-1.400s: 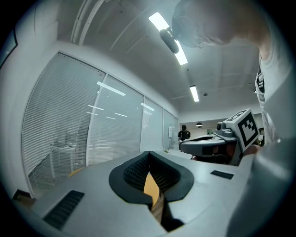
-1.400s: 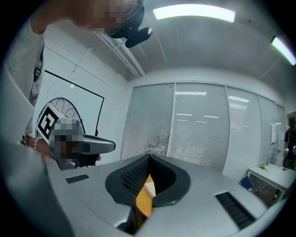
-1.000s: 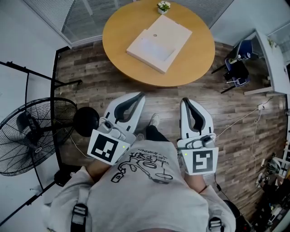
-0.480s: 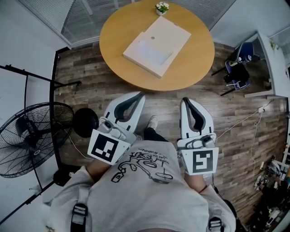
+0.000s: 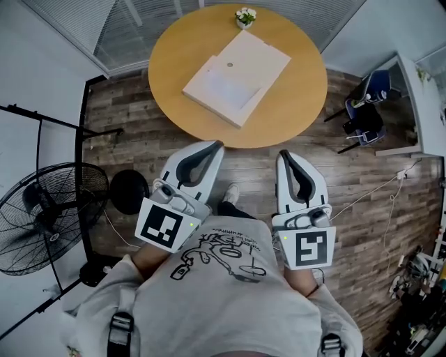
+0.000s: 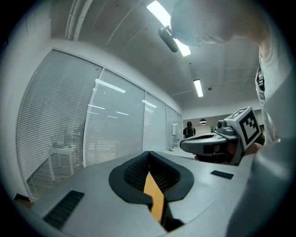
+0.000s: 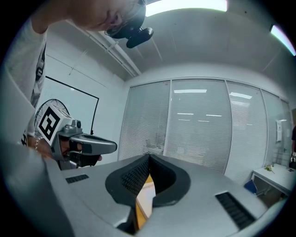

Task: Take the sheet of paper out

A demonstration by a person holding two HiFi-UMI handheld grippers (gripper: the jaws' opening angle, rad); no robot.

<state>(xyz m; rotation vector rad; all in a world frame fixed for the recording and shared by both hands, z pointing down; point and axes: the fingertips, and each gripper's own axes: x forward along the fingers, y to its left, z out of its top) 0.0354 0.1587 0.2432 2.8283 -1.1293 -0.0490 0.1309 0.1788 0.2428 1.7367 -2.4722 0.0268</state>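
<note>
- One white folder (image 5: 245,61) lies in the middle of the round wooden surface (image 5: 173,64); one paler sheet of paper (image 5: 224,88) shows on its near half.
- Bare wood rings it on all sides.
- One small potted plant (image 5: 244,17) stands at the far edge.
- Two hand-held grippers, left (image 5: 217,145) and right (image 5: 281,154), jaws together and empty, are short of the near edge.
- One floor fan (image 5: 49,216) stands to the left and one chair (image 5: 364,115) to the right, both clear of the approach.

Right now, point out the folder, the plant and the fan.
folder (image 5: 237,77), head view, middle of its top.
plant (image 5: 244,17), head view, its flowers.
fan (image 5: 45,216), head view, its cage.
</note>
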